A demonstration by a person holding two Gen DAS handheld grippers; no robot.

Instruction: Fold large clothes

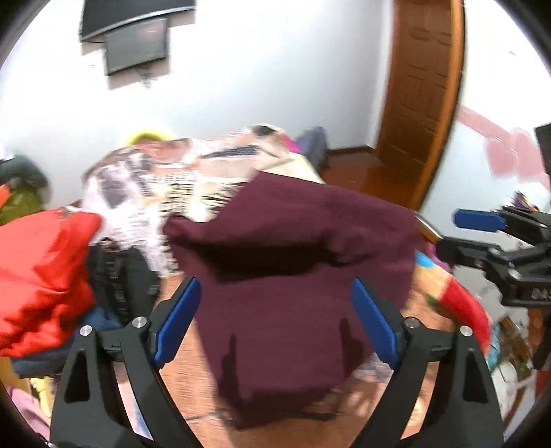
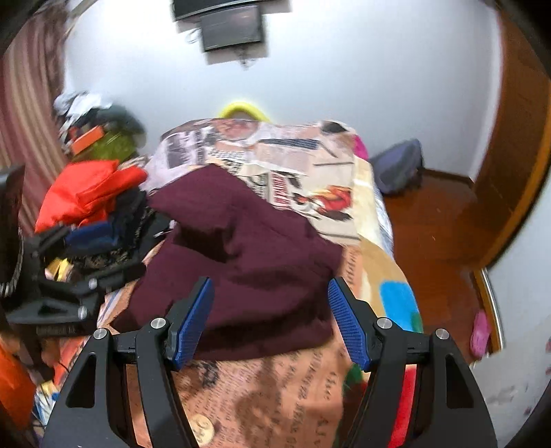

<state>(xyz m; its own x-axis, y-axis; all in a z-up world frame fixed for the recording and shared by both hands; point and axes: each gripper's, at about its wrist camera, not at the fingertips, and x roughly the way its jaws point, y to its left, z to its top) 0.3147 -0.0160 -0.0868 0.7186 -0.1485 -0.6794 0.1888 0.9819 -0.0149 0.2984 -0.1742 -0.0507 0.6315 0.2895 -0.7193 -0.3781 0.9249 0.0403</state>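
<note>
A dark maroon garment (image 1: pixel 289 262) lies bunched and partly folded on the patterned bedspread (image 1: pixel 165 182); it also shows in the right wrist view (image 2: pixel 241 262). My left gripper (image 1: pixel 275 310) is open and empty, hovering over the garment's near part. My right gripper (image 2: pixel 270 310) is open and empty just above the garment's near edge. The right gripper also shows at the right edge of the left wrist view (image 1: pixel 482 234). The left gripper shows at the left edge of the right wrist view (image 2: pixel 75 289).
A pile of clothes, with a red garment (image 1: pixel 38 275) and dark items (image 2: pixel 113 234), lies on the left of the bed. A wooden door (image 1: pixel 420 96) and wood floor (image 2: pixel 434 234) are right. A wall screen (image 2: pixel 230 27) hangs above. A dark bag (image 2: pixel 399 165) sits on the floor.
</note>
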